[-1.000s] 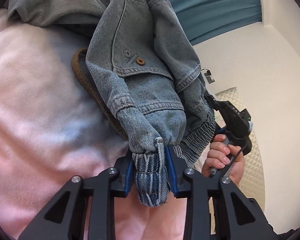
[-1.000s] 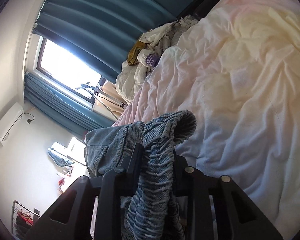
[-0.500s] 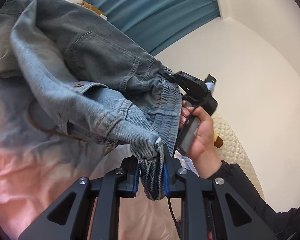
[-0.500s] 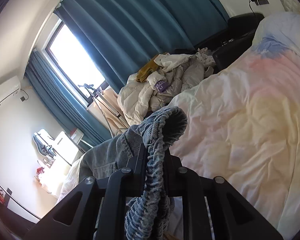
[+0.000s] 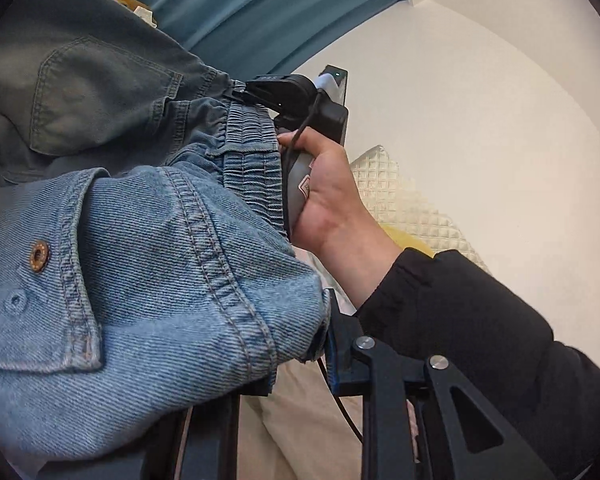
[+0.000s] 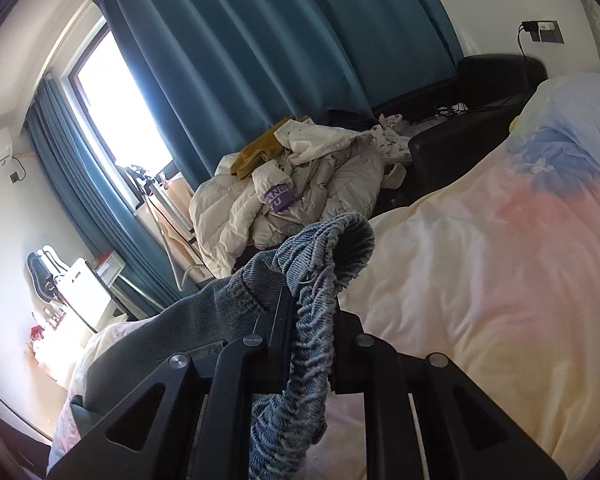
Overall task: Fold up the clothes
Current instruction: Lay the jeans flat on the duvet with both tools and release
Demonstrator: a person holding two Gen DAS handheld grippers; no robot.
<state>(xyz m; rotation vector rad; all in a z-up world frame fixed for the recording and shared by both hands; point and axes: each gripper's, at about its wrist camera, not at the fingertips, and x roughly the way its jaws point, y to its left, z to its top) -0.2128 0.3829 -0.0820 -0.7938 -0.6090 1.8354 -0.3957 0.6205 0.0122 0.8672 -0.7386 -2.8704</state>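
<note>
A blue denim garment point(image 5: 148, 264) with button pockets and an elastic waistband hangs stretched between both grippers, above the bed. My left gripper point(image 5: 300, 344) is shut on a folded denim edge. The cloth drapes over and hides its left finger; only the blue pad point(image 5: 334, 348) of the right finger shows. In the left wrist view a person's hand point(image 5: 328, 196) holds my right gripper point(image 5: 244, 94), which pinches the gathered waistband point(image 5: 248, 160). In the right wrist view my right gripper point(image 6: 314, 308) is shut on that waistband point(image 6: 332, 248), which loops above the fingers and hangs down between them.
A pastel duvet point(image 6: 492, 280) covers the bed on the right. Beyond it lies a heap of pale clothes point(image 6: 300, 176) before teal curtains point(image 6: 280, 40) and a bright window point(image 6: 112, 92). Black furniture point(image 6: 496, 68) stands at the back. A quilted headboard point(image 5: 404, 200) and black sleeve point(image 5: 480, 320) are near.
Both grippers have risen and rolled with the denim, lifting it off the duvet. The garment now fills the left wrist view; the right wrist view has swung level toward the curtains.
</note>
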